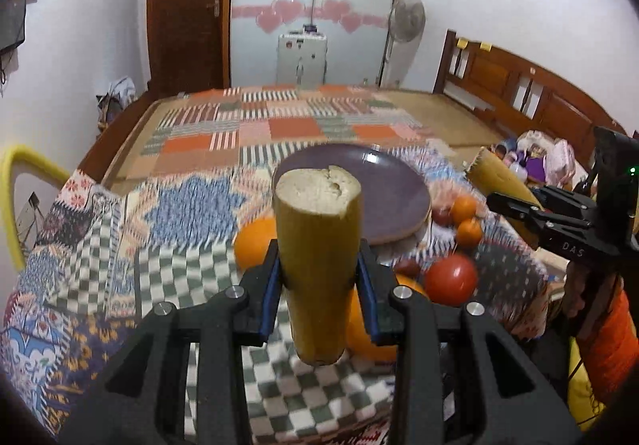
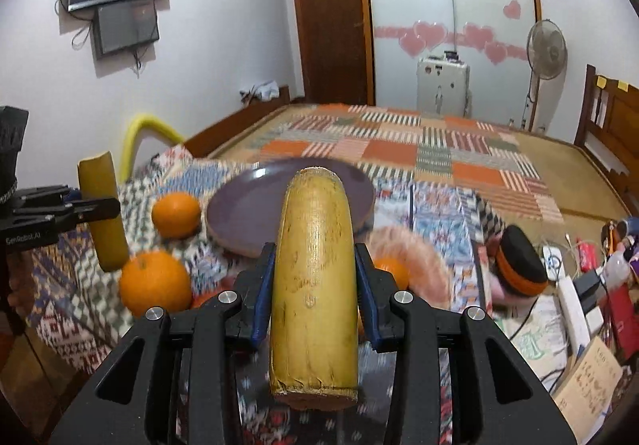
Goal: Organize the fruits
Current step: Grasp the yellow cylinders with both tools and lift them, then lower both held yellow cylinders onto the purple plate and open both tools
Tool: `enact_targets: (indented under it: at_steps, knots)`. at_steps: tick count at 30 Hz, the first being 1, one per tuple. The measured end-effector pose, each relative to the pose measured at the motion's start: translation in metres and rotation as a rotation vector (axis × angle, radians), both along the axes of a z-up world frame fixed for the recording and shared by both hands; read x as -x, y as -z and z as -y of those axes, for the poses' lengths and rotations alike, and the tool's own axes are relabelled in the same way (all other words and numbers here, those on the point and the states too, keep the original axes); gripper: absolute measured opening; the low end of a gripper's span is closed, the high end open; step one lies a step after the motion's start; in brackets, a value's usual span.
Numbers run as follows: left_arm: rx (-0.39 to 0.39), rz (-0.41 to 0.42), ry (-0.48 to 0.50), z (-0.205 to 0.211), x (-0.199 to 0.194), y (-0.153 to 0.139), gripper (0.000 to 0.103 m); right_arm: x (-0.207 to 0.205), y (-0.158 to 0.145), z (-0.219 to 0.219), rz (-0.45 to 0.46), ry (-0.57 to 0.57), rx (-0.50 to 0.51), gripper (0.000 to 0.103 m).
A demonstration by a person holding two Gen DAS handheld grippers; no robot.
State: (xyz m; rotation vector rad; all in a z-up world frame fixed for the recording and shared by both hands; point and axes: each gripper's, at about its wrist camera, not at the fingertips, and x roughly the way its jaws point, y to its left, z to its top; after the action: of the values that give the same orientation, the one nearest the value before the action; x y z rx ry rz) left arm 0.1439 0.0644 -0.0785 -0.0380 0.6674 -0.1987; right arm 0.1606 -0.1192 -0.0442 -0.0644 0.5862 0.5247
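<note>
Holding half a banana in each claw above the scattered fruit — the purple plate waits just beyond.

At lower centre of the left wrist view, the left claw (image 1: 319, 269) is clamped on a banana piece (image 1: 318, 245) with its pale cut end up; at lower centre of the right wrist view, the right claw (image 2: 315, 281) is clamped on the other banana half (image 2: 313, 285). The purple plate (image 1: 393, 197) sits mid-frame on the patterned blanket (image 1: 175, 265), with oranges (image 2: 155, 283) and a red tomato (image 1: 451, 279) beside it, nearer the cameras. My worry — soft banana may bruise or slip under the squeeze, and a piece released onto the plate's rim could roll off among the oranges.
</note>
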Motion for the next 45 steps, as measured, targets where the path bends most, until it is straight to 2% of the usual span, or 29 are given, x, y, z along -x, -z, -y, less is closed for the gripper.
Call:
enact_targets:
  at_steps: [9, 19, 25, 34, 45]
  knots:
    - [-0.019, 0.034, 0.014, 0.012, -0.029, -0.016, 0.034, -0.026, -0.021, -0.014, 0.087, 0.002, 0.01, 0.034]
    - [-0.036, 0.033, -0.01, 0.022, -0.072, -0.016, 0.034, -0.052, -0.017, -0.026, 0.1, -0.002, 0.028, 0.034]
    - [-0.058, 0.02, -0.012, 0.031, -0.095, -0.011, 0.034, -0.069, -0.004, -0.034, 0.069, 0.0, 0.063, 0.034]
    - [-0.092, -0.047, 0.017, 0.044, -0.124, 0.007, 0.034, -0.099, 0.017, -0.044, -0.013, -0.009, 0.142, 0.034]
    - [-0.063, -0.159, 0.031, 0.052, -0.158, 0.026, 0.034, -0.115, 0.035, -0.059, -0.115, -0.03, 0.246, 0.034]
